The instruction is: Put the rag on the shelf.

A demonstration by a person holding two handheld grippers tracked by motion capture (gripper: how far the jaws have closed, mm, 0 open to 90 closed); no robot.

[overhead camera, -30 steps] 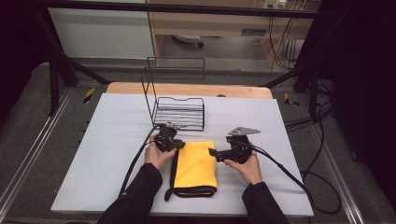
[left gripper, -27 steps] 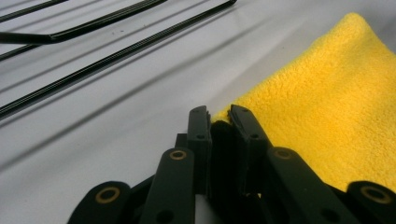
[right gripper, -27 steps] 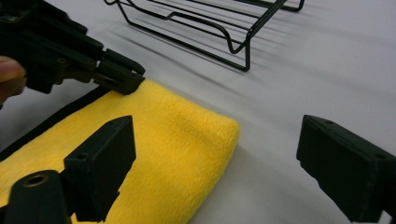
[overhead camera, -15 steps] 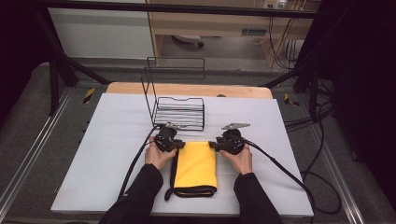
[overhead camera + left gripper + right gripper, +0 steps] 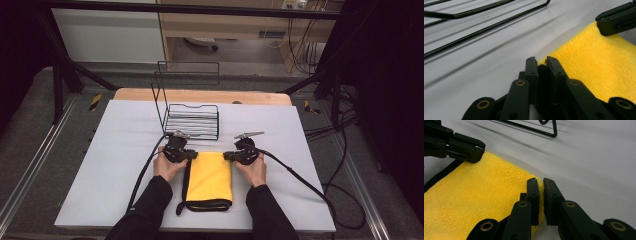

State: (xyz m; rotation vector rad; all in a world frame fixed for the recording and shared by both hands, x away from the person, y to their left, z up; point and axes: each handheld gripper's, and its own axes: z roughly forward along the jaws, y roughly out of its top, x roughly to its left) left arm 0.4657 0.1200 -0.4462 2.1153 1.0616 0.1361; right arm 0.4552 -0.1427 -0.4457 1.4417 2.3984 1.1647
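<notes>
A folded yellow cloth [image 5: 209, 177] with a black trim lies flat on the pale table [image 5: 120, 150] in front of the person. My left gripper [image 5: 192, 156] is shut on the cloth's far left corner, and yellow pile [image 5: 596, 60] shows beside its closed jaws [image 5: 541, 61]. My right gripper [image 5: 227, 156] sits at the far right corner. Its jaws have just been closing and now pinch the cloth's edge [image 5: 499, 195] between the pads [image 5: 539, 182]. Each gripper view also catches the other gripper on the opposite corner: the right one [image 5: 616, 21] and the left one [image 5: 477, 151].
A black wire rack [image 5: 192, 120] stands just beyond the cloth, its base wires [image 5: 484, 30] close to both grippers. Cables trail from each gripper, the right one [image 5: 300, 177] toward the table's right edge. A wooden strip [image 5: 200, 95] borders the far side.
The right gripper has moved left and down onto the cloth's far right corner, and its jaws have closed on it. The left gripper and the cloth have stayed put.
</notes>
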